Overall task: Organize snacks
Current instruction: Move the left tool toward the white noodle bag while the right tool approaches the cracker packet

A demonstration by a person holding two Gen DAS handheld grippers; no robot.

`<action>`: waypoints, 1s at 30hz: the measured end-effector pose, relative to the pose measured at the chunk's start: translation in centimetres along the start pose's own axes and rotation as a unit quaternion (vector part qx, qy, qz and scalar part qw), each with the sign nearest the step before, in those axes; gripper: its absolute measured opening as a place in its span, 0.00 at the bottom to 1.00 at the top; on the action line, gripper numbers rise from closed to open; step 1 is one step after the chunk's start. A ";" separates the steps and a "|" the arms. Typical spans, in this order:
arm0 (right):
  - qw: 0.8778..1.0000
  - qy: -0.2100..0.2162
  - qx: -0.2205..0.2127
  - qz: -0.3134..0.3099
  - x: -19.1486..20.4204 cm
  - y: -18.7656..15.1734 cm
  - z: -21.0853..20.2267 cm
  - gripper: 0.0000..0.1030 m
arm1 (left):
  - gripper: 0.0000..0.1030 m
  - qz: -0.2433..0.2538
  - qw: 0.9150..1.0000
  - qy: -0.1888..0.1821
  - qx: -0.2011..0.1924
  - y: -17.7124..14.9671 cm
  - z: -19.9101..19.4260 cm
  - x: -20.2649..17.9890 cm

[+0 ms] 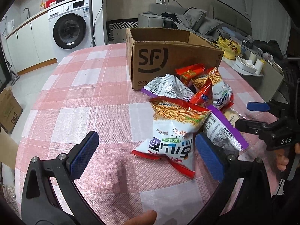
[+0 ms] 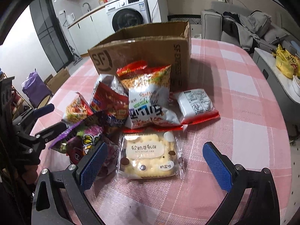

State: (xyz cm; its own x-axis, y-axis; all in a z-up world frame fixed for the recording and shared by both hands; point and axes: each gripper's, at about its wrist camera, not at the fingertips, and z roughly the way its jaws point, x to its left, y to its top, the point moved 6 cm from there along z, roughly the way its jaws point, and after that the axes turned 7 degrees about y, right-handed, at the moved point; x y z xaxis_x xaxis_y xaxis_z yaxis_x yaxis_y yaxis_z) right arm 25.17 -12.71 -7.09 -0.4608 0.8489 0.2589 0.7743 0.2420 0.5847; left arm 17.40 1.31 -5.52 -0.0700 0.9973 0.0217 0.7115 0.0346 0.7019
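A pile of snack bags lies in front of an open SF cardboard box (image 1: 168, 56) on a pink checked tablecloth. In the left wrist view my left gripper (image 1: 148, 153) is open; a white and red noodle-snack bag (image 1: 174, 131) lies between its blue pads. A purple-edged bag (image 1: 223, 129) lies beside it. In the right wrist view my right gripper (image 2: 155, 161) is open around a clear-wrapped cracker pack (image 2: 150, 155). Behind it are a noodle-snack bag (image 2: 150, 97), a white and red pack (image 2: 195, 103), a purple bag (image 2: 84, 144) and the box (image 2: 146, 56).
The table (image 1: 84, 97) is round. A washing machine (image 1: 71, 28) and counter stand beyond it on the left. A sofa with clothes (image 1: 187, 18) and a side table with a yellow bag (image 1: 228, 46) are on the right. A small cardboard box (image 1: 9, 108) is on the floor.
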 end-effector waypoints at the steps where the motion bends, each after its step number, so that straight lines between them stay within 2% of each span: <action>1: 1.000 0.000 0.002 0.000 0.0 -0.1 0.2 1.00 | 1.00 -0.001 1.000 0.000 0.001 -0.1 0.1 0.0; 11: 0.999 -0.012 0.041 -0.014 0.4 -1.4 2.6 1.00 | 1.00 -0.002 1.000 -0.002 0.010 -0.4 1.2 -0.2; 18: 0.997 -0.040 0.047 -0.042 0.5 -1.9 3.2 1.00 | 1.00 -0.001 1.000 -0.003 0.013 -0.4 1.8 -0.4; 30: 0.997 -0.039 0.053 -0.050 0.0 -2.3 3.0 0.98 | 1.00 0.008 1.000 -0.005 0.021 0.0 3.4 -1.1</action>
State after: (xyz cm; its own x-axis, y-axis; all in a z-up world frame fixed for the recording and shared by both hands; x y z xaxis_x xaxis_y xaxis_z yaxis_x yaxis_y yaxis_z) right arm 24.76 -11.84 -10.75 -0.5057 0.8512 0.1403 0.7699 0.3718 0.5187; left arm 19.85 0.46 -7.97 -0.0517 0.9983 0.0262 0.7417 0.0208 0.6704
